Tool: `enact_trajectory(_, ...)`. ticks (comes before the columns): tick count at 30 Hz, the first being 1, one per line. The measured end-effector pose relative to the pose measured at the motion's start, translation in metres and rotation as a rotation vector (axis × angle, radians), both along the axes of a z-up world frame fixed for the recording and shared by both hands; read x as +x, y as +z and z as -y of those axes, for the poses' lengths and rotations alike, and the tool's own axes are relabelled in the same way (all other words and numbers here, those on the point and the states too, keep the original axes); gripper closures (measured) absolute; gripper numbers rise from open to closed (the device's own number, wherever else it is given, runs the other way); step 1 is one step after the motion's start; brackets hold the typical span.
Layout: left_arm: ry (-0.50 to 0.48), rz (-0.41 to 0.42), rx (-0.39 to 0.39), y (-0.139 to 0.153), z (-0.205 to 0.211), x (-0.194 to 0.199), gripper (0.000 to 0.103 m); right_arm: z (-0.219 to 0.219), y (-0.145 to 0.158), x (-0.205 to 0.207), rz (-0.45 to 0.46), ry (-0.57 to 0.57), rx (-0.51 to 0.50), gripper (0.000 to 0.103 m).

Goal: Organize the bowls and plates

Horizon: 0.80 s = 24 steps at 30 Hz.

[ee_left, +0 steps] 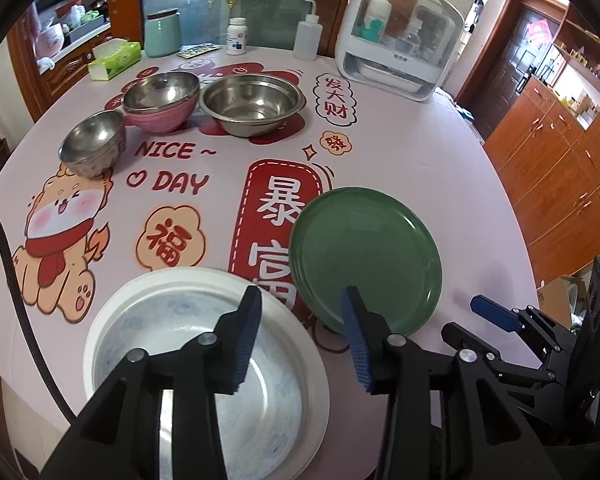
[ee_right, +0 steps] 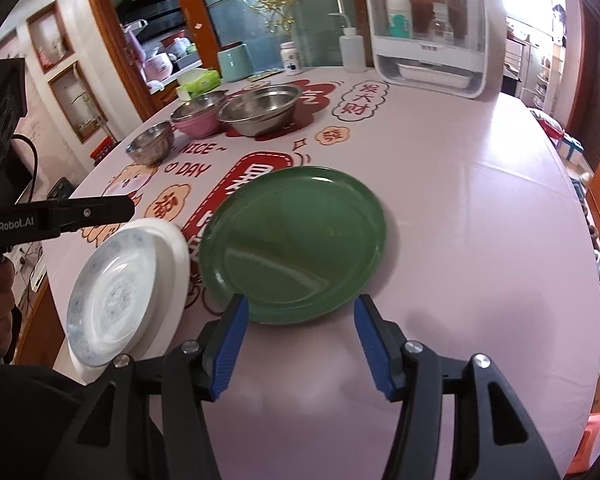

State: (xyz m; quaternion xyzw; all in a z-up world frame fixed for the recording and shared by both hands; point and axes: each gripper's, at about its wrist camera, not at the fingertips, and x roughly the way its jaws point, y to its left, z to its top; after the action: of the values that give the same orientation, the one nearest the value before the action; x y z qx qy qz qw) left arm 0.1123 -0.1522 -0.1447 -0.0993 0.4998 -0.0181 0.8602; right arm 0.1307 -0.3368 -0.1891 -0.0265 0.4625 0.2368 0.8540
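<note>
A green plate [ee_left: 366, 256] [ee_right: 296, 240] lies on the pink tablecloth near the front edge. A white plate holding a smaller pale blue-patterned plate [ee_left: 204, 364] [ee_right: 116, 300] lies to its left. My left gripper [ee_left: 300, 332] is open above the white plate's right rim. My right gripper [ee_right: 300, 340] is open just in front of the green plate's near rim; it also shows in the left wrist view [ee_left: 496, 316]. A small steel bowl [ee_left: 94, 144] [ee_right: 150, 144], a pink bowl [ee_left: 162, 100] [ee_right: 198, 116] and a large steel bowl [ee_left: 252, 102] [ee_right: 260, 110] stand at the far left.
At the table's far edge stand a white lidded storage box [ee_left: 400, 36] [ee_right: 428, 32], a squeeze bottle [ee_left: 308, 36], a pill bottle [ee_left: 236, 36], a teal canister [ee_left: 162, 34] and a tissue pack [ee_left: 114, 60]. Wooden cabinets [ee_left: 560, 168] stand to the right.
</note>
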Motion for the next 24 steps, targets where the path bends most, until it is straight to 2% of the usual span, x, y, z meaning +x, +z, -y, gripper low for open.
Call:
enact_trajectory(10, -0.040, -0.070, 0.006, -0.022, 0.007, 0.040, 0.052, 0.010, -0.020, 0.025, -0.078, -0.049, 0.008, 0.047)
enact_trajectory(12, -0.051, -0.094, 0.007, -0.030, 0.008, 0.049, 0.048, 0.012, -0.024, 0.029, -0.095, -0.056, 0.012, 0.047)
enact_trajectory(14, -0.052, -0.116, 0.012, -0.038, 0.009, 0.057, 0.041, 0.014, -0.029, 0.033, -0.110, -0.072, 0.010, 0.047)
enact_trajectory(24, -0.067, -0.235, 0.016, -0.080, 0.010, 0.090, 0.035, 0.020, -0.048, 0.048, -0.165, -0.126, 0.029, 0.047)
